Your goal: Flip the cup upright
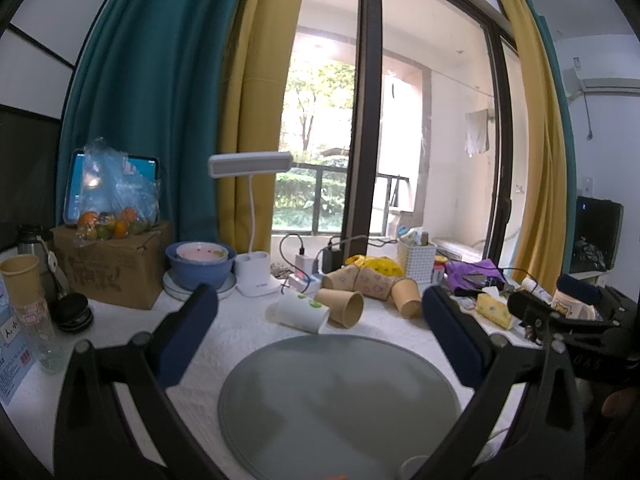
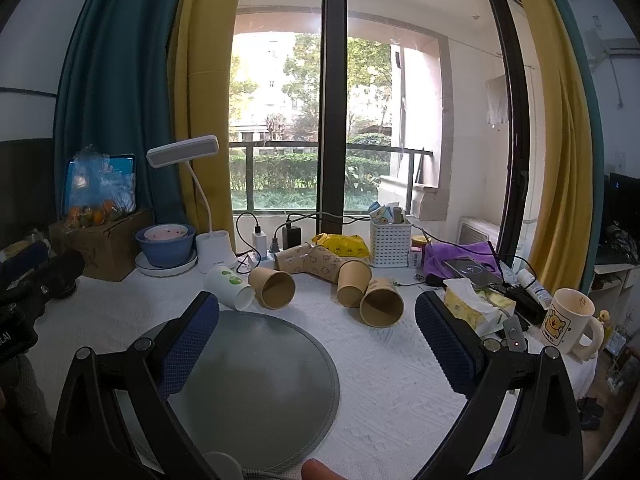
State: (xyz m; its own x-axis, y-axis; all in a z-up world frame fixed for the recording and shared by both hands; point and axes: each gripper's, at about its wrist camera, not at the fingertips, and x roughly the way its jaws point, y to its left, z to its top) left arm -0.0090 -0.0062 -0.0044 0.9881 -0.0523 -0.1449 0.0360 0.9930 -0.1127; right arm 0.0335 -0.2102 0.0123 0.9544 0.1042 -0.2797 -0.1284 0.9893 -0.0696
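Several paper cups lie on their sides on the white tablecloth beyond a round grey mat (image 1: 340,404) (image 2: 248,376). A white cup with green dots (image 1: 301,312) (image 2: 229,287) lies at the left of the group. Beside it lies a brown cup (image 1: 342,306) (image 2: 273,287) with its mouth facing me. Further right lie another brown cup (image 1: 406,297) (image 2: 380,302) and patterned cups (image 2: 324,264). My left gripper (image 1: 320,320) is open and empty above the mat. My right gripper (image 2: 316,312) is open and empty, short of the cups.
A desk lamp (image 2: 212,248), blue bowl on a plate (image 2: 166,246), cardboard box with fruit (image 1: 116,268), chargers, white basket (image 2: 390,242), tissue pack (image 2: 476,304) and cartoon mug (image 2: 568,322) ring the cups. An upright paper cup (image 1: 22,276) stands far left.
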